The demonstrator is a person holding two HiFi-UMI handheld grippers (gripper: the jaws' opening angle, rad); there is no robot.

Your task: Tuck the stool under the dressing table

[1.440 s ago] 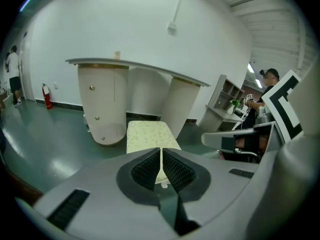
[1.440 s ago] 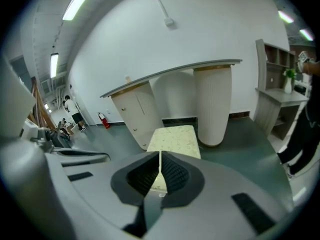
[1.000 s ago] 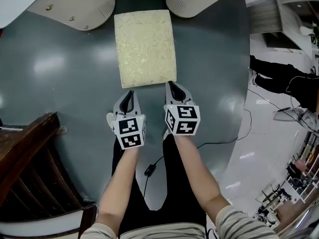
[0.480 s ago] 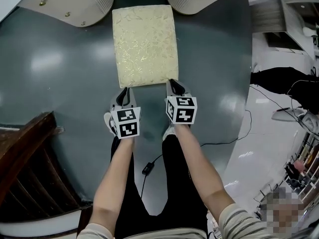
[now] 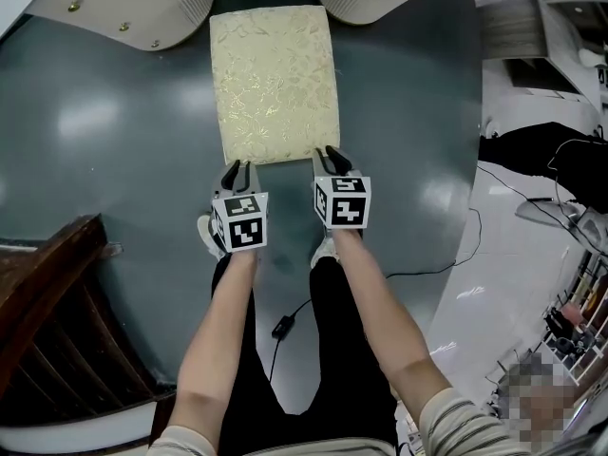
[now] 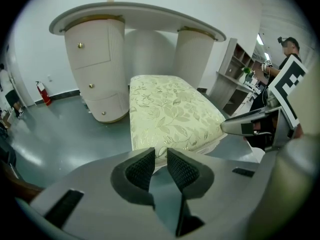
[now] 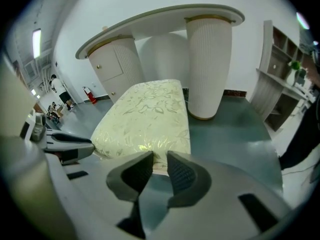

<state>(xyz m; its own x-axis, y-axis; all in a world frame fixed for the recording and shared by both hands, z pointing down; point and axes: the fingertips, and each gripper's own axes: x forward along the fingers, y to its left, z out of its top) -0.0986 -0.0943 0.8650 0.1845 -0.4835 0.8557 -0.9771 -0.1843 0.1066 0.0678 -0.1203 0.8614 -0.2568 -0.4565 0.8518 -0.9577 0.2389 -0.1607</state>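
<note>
The stool (image 5: 274,82) has a cream cushion with a leaf pattern and stands on the grey floor, its far end between the two white pedestals of the dressing table (image 5: 133,3). My left gripper (image 5: 237,171) is shut, its tips at the cushion's near left edge. My right gripper (image 5: 328,155) is shut too, at the near right edge. In the left gripper view the stool (image 6: 170,111) runs from the left gripper (image 6: 160,154) toward the dressing table (image 6: 135,14). In the right gripper view the stool (image 7: 145,114) lies just past the right gripper (image 7: 160,156), below the dressing table (image 7: 165,16).
Dark wooden furniture (image 5: 47,293) stands at the lower left. A black cable (image 5: 285,326) trails on the floor by the person's legs. Shelving (image 5: 532,27) and a person in black (image 5: 560,155) are at the right. Grey floor lies either side of the stool.
Both grippers have moved forward to the cushion's near edge, and the stool has slid a little farther in between the table's pedestals.
</note>
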